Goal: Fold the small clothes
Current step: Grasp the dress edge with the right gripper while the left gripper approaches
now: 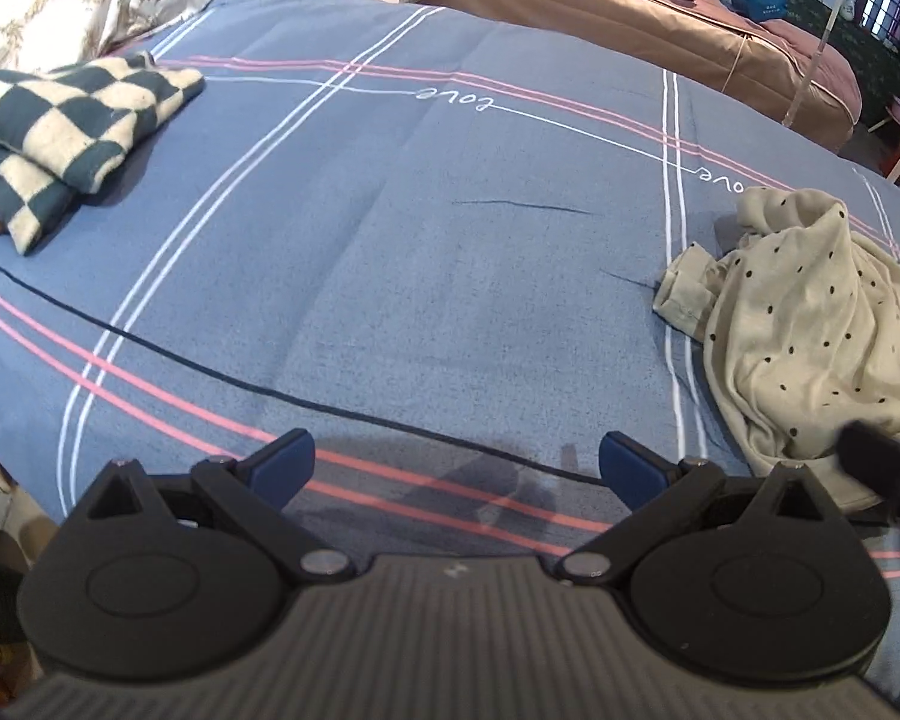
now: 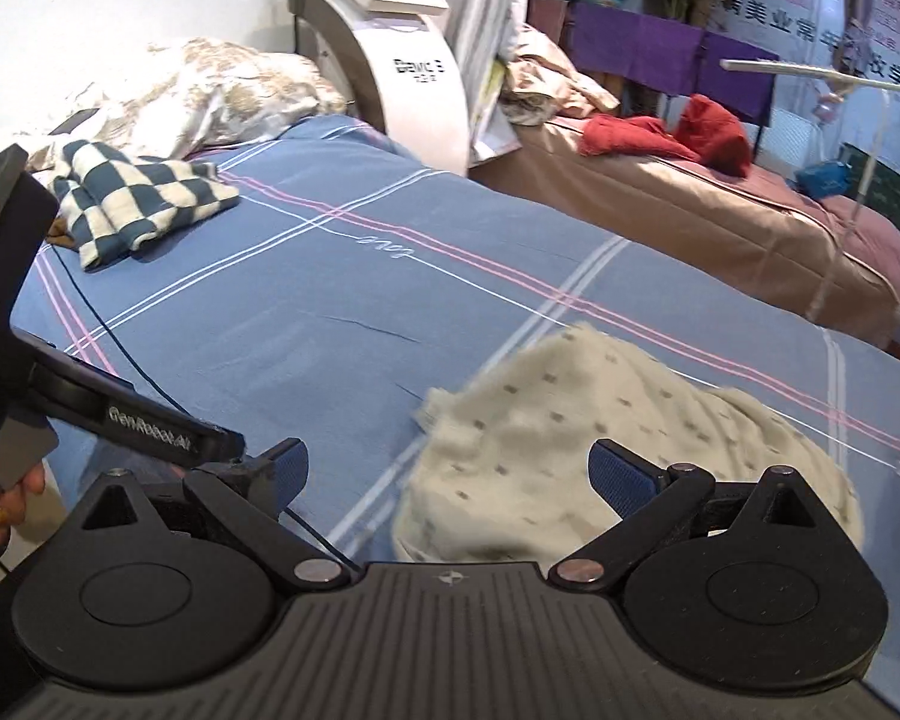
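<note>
A crumpled cream garment with dark dots [image 1: 810, 324] lies on the blue striped bedsheet [image 1: 390, 252] at the right of the left wrist view. My left gripper [image 1: 453, 468] is open above bare sheet, to the left of the garment. In the right wrist view the same garment [image 2: 570, 450] appears blurred, right in front of my right gripper [image 2: 447, 477], which is open with nothing between its fingers. A folded blue-and-cream checkered cloth [image 1: 66, 132] rests at the far left of the bed [image 2: 144, 198]. The left gripper's body [image 2: 90, 402] shows at the left of the right wrist view.
A floral pillow [image 2: 210, 96] lies at the head of the bed. A white machine [image 2: 390, 60] stands beyond it. A second, brown-covered bed [image 2: 720, 210] with red cloth [image 2: 678, 132] on it is at the right. A hand [image 2: 0, 510] holds the left gripper.
</note>
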Demonstrator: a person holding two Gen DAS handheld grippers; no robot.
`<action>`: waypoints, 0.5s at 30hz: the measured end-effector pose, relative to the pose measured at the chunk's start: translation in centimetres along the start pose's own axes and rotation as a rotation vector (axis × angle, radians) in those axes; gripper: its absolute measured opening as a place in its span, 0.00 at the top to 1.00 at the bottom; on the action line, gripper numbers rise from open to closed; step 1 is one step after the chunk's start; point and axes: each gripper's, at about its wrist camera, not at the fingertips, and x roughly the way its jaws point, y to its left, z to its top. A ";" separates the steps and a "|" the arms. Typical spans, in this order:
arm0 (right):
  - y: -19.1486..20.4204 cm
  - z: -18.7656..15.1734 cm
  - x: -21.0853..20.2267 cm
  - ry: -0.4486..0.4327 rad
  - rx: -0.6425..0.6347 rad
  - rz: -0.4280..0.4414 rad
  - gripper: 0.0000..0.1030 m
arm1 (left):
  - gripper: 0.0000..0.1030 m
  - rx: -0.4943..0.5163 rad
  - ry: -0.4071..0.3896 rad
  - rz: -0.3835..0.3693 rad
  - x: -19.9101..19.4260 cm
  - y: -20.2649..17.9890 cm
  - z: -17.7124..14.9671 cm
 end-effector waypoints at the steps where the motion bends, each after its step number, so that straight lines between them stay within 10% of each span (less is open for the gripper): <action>1: 0.2 0.0 1.4 0.038 0.009 -0.001 0.00 | 0.00 0.008 -0.009 0.014 0.0 0.1 0.0; 6: 1.5 -1.3 5.5 0.119 -0.051 -0.090 0.00 | 0.00 0.002 -0.009 0.029 0.4 1.1 -0.1; 8: 1.6 -2.2 7.0 0.186 -0.063 -0.110 0.38 | 0.00 -0.006 -0.001 0.014 0.7 1.3 -0.3; 10: 1.5 -2.6 6.9 0.155 -0.062 -0.129 0.42 | 0.00 -0.009 0.009 0.015 1.1 1.3 -0.4; 12: 1.1 -2.3 6.4 0.137 -0.056 -0.156 0.81 | 0.00 0.000 0.009 0.024 1.2 1.1 -0.4; 15: -0.1 -1.4 5.0 0.058 -0.084 -0.199 0.90 | 0.00 0.020 -0.001 0.033 1.2 0.5 -0.4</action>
